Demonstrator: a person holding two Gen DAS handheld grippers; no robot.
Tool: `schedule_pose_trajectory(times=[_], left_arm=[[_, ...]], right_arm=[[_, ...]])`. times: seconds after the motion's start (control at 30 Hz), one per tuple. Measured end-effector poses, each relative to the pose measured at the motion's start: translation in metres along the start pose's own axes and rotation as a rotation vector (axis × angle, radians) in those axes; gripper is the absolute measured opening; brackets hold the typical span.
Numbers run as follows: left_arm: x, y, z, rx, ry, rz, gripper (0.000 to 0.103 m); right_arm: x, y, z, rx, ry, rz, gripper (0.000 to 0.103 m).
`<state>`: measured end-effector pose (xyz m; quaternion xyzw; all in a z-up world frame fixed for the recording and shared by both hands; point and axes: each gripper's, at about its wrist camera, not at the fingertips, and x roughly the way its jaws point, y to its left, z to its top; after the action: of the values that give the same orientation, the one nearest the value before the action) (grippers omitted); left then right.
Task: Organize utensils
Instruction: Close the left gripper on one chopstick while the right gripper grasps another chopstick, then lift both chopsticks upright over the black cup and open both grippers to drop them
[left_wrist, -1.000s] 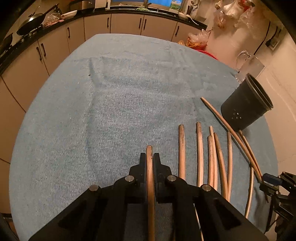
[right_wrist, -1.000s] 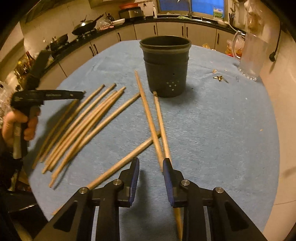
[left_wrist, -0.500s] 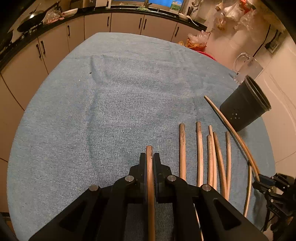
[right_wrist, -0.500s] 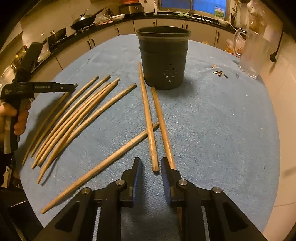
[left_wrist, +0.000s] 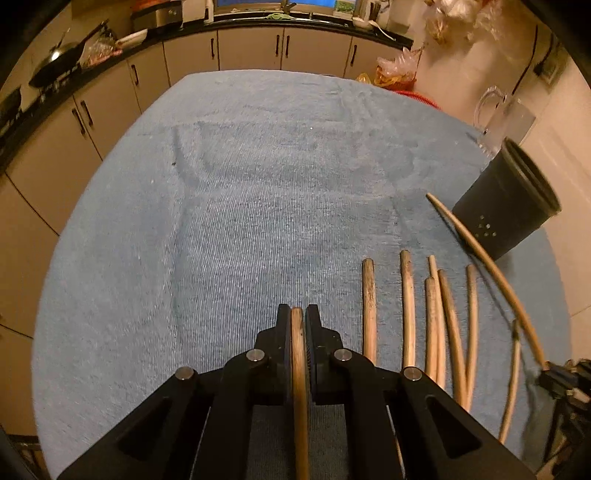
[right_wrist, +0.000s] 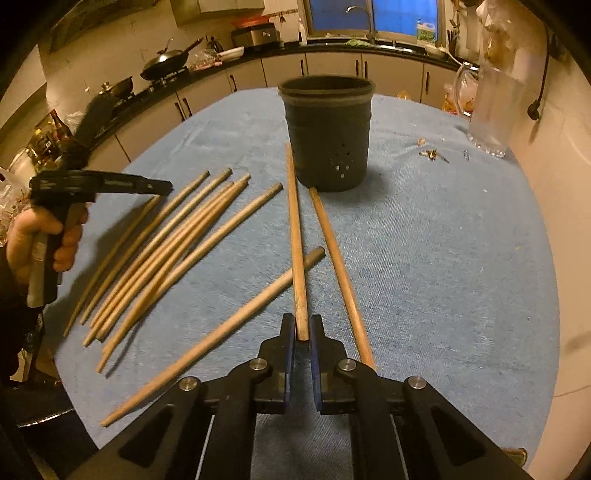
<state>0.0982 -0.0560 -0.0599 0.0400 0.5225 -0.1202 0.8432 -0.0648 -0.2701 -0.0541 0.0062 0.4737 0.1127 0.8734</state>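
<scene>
Both grippers clamp one chopstick each: left gripper (left_wrist: 296, 317) on its chopstick (left_wrist: 298, 369), right gripper (right_wrist: 303, 328) pinching another chopstick's (right_wrist: 295, 240) near end (aimed at 12 o'clock), likely for dropping into the black holder (right_wrist: 328, 136).

Light: we see dim, warm amber indoor light | Window (right_wrist: 373, 18): we note cold blue beyond | Shadows: soft ones beside the black pot (right_wrist: 328, 136) | Blur: we find the pot's rim smeared | Edges: fisheye bending, black corner vignette
</scene>
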Motion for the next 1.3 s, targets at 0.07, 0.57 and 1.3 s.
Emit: schedule_pose_trajectory(times=[0.07, 0.57, 1.3], left_arm=[[0.000, -0.002, 0.000, 0.013, -0.002, 0.018, 0.007], [-0.096, 0.007, 0.010, -0.065, -0.208, -0.178, 0.006], [-0.197, -0.028, 0.067, -0.036, -0.454, -0.293, 0.006]], right_arm=[[-0.009, 0.002, 0.000, 0.003, -0.022, -0.002, 0.008], [-0.119, 0.038, 0.032, -0.060, -0.305, 0.007, 0.008], [-0.214, 0.050, 0.068, -0.049, -0.540, 0.000, 0.008]])
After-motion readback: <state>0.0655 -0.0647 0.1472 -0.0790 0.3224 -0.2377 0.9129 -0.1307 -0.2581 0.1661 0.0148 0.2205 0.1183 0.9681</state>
